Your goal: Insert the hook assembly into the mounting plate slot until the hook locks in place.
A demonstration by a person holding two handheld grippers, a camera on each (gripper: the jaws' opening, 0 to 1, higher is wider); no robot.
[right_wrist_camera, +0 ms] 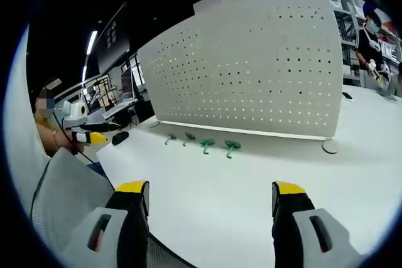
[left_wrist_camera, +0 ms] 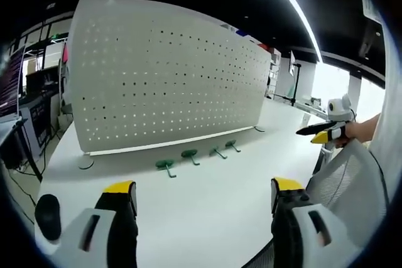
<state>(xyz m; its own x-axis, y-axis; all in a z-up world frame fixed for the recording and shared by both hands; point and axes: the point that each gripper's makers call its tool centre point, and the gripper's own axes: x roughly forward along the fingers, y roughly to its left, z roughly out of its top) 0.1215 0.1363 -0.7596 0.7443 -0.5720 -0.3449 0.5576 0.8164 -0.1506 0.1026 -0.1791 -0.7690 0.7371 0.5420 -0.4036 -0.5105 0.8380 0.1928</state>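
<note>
Four green hooks (left_wrist_camera: pixel 190 155) lie in a row on the white desk (left_wrist_camera: pixel 207 211), just near of the upright pegboard (left_wrist_camera: pixel 169 73). Both claws, left (left_wrist_camera: pixel 204 198) and right (right_wrist_camera: pixel 210 199), gape empty. Approach one hook squarely, pinching its stem.

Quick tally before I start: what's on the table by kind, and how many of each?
Green hooks: 4
Pegboard: 1
Black mouse-like item: 1
Total: 6
Both grippers, left and right, are open and hold nothing.
</note>
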